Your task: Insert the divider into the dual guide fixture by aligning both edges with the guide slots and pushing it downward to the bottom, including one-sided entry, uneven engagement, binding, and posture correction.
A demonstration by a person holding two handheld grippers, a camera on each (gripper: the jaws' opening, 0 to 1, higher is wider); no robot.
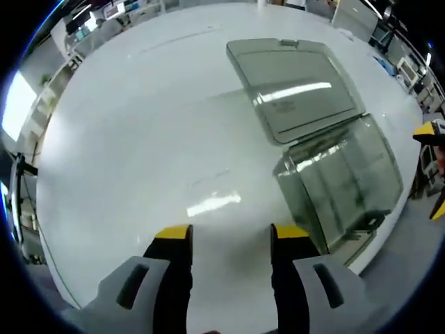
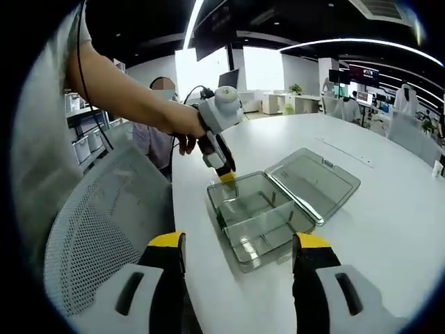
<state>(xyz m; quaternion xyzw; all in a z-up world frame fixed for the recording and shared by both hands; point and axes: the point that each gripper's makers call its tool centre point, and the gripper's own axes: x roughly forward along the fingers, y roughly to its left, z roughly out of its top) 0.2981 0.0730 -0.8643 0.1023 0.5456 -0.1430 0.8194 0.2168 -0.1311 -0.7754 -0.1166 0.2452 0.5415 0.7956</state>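
In the left gripper view our left tongs (image 1: 231,236) stand wide apart with nothing between the yellow-tipped jaws, poised over bare white surface (image 1: 139,139). Just to their right lies the clear, smoke-tinted plastic box (image 1: 341,184) with its hinged lid (image 1: 295,83) thrown open flat beyond it; the box's near corner reaches the surface's edge, and glare on its walls makes the inside hard to read. At the far right rim, a yellow and black sliver of the other tool is cut off by the picture's edge.

In the right gripper view our right tongs (image 2: 240,243) also stand wide and empty, hovering above the near edge of the surface, just short of the box. The left tongs come in from the left, held in a person's hand (image 2: 184,125), their yellow tips pointing down at the box's far left corner; whether those tips touch the rim we cannot tell. Inside the box we make out thin upright ribs, but we cannot say for certain which are guide slots or whether a divider stands among them. A grey mesh chair back (image 2: 104,223) fills the lower left, partly hidden by the jaw. Another person sits behind the arm, mostly covered by it.
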